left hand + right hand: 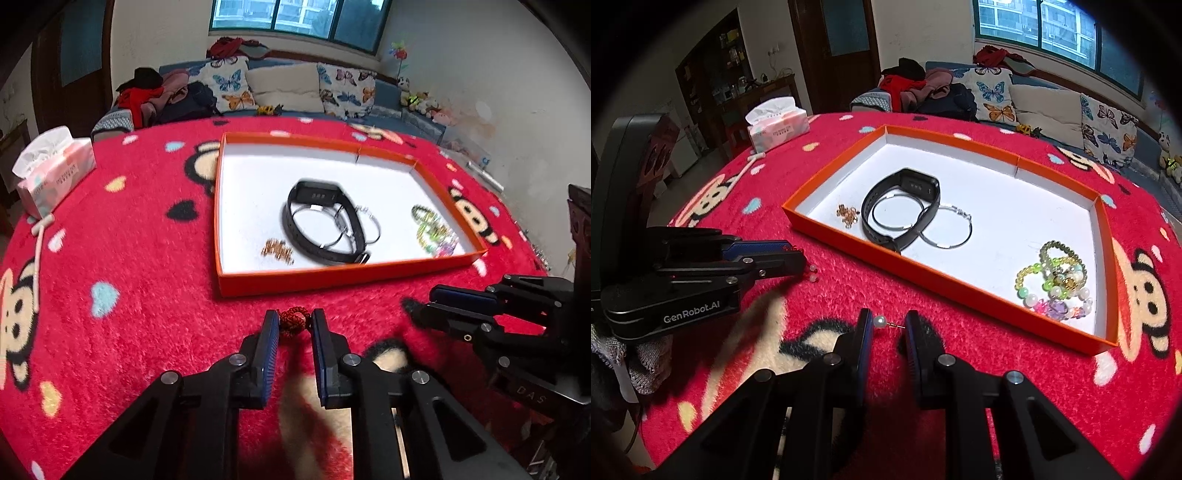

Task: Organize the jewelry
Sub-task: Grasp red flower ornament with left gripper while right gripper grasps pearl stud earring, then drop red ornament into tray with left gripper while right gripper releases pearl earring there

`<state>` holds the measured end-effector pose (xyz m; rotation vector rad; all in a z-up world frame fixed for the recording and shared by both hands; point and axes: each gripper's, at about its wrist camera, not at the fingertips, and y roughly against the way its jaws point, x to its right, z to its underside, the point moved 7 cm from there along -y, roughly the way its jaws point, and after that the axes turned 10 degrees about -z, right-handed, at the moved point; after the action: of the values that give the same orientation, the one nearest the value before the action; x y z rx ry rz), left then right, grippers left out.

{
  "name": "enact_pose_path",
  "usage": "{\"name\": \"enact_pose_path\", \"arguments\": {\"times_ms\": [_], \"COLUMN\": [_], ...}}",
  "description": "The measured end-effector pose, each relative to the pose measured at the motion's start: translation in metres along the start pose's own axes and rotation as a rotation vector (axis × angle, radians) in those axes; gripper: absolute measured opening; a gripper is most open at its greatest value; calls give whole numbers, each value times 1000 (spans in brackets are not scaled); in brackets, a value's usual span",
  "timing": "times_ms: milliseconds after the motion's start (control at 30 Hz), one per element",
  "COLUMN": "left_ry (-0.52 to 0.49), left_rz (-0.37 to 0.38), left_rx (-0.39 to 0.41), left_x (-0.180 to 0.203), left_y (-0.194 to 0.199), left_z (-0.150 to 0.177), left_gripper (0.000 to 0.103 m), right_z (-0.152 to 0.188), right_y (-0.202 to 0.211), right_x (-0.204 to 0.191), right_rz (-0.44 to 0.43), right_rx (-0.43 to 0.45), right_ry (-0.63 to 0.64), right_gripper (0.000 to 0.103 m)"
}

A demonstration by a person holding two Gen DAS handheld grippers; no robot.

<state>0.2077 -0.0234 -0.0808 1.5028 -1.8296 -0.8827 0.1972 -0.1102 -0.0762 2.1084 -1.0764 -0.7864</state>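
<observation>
Red plush cloth (849,280) with cartoon monkeys covers the table in front of you, and on it sits an orange tray (945,286) with a white floor. Your left gripper (294,325) has its jaws clenched on a red knotted cord ornament (293,322), pinched between the blue pads just in front of the tray's near wall; from your right camera the same gripper comes in from the left, low over the cloth, with two small pale beads (813,273) lying just off its tips. Your right gripper (889,325) is grasping a pearl earring (880,321): the pearl sits against the left pad and a thin gold pin runs across to the right pad, just outside the tray's near edge. Inside the tray, a black watch band (901,210) lies near the middle, with two thin silver hoops (947,227) overlapping it. A small gold piece (847,215) rests near the tray's left corner, apart from the band. A heap of green, yellow and pearly bead bracelets (1056,280) fills the near right corner. A tissue pack (775,127) stands on the far left of the table, well apart from the tray.
</observation>
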Motion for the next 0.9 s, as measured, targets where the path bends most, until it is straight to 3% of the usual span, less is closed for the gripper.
{"name": "enact_pose_path", "arguments": {"times_ms": [367,600,900], "left_ry": [-10,11,6], "left_rz": [-8,-9,-28], "left_rx": [87,66,30], "left_x": [-1,-7,-13], "left_y": [20,-2,-26], "left_z": [-43,-59,-57], "left_gripper": [19,19,20], "right_z": [-26,-34,-30], "right_y": [14,5,-6], "right_x": [27,54,66], "right_rz": [50,73,65], "right_rx": [61,64,43], "right_ry": [-24,-75,-100], "right_gripper": [20,20,21]}}
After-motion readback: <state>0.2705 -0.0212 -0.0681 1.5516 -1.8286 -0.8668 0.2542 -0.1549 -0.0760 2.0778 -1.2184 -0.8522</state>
